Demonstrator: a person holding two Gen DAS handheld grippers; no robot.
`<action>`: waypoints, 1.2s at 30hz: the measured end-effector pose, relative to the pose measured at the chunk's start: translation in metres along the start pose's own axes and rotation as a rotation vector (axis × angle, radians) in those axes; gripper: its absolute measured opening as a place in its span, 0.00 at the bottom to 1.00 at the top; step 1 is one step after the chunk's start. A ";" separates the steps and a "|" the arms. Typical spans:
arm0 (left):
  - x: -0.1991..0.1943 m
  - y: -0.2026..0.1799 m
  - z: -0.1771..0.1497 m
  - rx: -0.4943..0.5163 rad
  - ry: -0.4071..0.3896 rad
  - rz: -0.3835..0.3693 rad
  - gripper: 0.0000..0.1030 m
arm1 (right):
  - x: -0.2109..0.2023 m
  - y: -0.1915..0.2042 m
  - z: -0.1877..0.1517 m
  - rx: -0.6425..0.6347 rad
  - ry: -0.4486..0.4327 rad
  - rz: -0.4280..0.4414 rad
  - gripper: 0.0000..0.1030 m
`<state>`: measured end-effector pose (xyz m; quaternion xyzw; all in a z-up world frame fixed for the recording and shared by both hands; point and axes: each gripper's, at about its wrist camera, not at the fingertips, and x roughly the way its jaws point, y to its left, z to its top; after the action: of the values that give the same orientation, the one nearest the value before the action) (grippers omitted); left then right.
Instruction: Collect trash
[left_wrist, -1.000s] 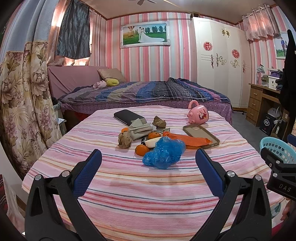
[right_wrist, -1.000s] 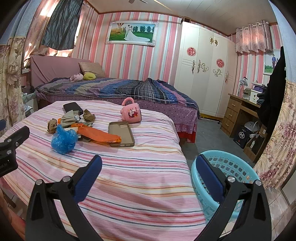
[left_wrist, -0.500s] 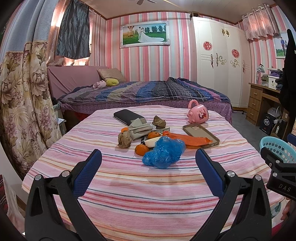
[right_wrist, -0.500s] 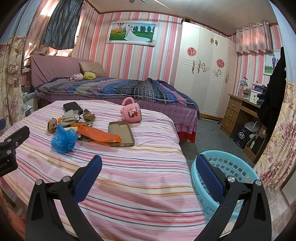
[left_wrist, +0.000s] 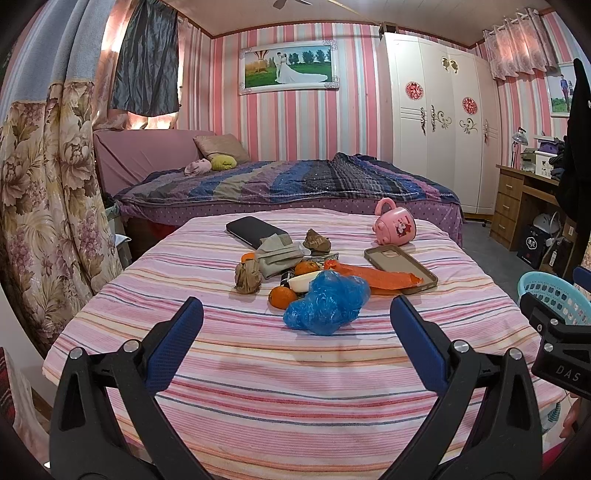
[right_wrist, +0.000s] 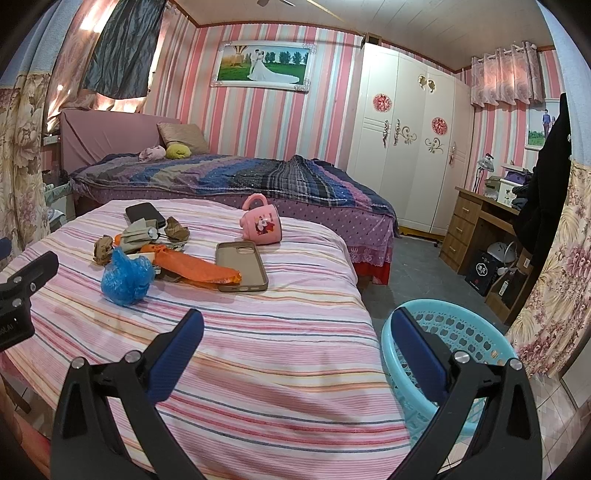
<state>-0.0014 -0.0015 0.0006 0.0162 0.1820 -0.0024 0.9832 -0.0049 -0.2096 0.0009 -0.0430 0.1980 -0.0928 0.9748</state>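
A crumpled blue plastic bag lies on the striped table, with an orange wrapper, crumpled brown paper, and oranges in a pile behind it. My left gripper is open and empty, hovering just short of the blue bag. My right gripper is open and empty over the table's right edge; the blue bag is far to its left. A light-blue basket stands on the floor to the right, partly behind the right finger.
A pink mug, a tan phone case, a black phone, and folded grey cloth also lie on the table. A bed stands behind, a desk at right, floral curtains at left.
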 end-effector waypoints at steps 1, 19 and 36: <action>0.000 0.000 0.000 0.000 0.001 0.000 0.95 | 0.001 0.000 0.000 0.001 0.002 0.001 0.96; 0.000 -0.001 -0.002 0.001 0.007 -0.005 0.95 | 0.000 0.000 0.000 -0.001 0.001 -0.001 0.96; 0.002 -0.003 -0.006 0.002 0.013 -0.006 0.95 | 0.001 -0.007 -0.003 0.008 0.004 -0.012 0.96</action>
<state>-0.0021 -0.0040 -0.0055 0.0164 0.1887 -0.0057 0.9819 -0.0066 -0.2169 -0.0010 -0.0401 0.1995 -0.0993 0.9740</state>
